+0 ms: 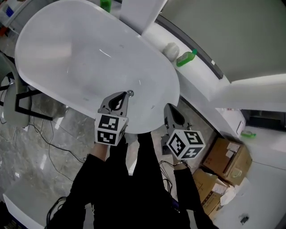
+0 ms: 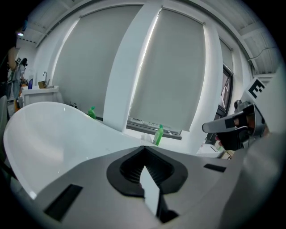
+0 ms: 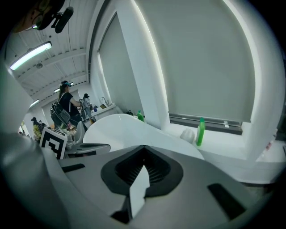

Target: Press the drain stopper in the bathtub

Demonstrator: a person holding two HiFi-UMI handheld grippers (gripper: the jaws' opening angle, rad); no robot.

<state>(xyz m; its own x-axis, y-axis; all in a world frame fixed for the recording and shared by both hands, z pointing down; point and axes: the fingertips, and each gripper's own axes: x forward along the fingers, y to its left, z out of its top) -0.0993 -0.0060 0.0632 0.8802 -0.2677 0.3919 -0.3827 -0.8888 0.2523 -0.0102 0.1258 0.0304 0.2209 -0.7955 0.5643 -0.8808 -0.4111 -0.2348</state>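
Observation:
The white oval bathtub [image 1: 53, 53] fills the upper left of the head view. Its small chrome drain stopper [image 1: 130, 93] sits near the tub's near end. My left gripper [image 1: 126, 95] is shut and empty, its tip just left of the stopper; whether they touch cannot be told. My right gripper [image 1: 168, 106] is shut and empty, held outside the tub's near rim. In the left gripper view the shut left gripper [image 2: 143, 147] points over the tub [image 2: 53, 134]; the stopper is hidden. The right gripper view shows the right gripper [image 3: 143, 146] shut above the tub [image 3: 120, 125].
A green bottle [image 1: 186, 58] and a white round object [image 1: 171, 49] stand on the window ledge behind the tub. Another green bottle [image 1: 105, 4] is at the tub's far end. Cardboard boxes [image 1: 228, 156] lie at right, cables on the floor at left. People stand far off [image 3: 67, 105].

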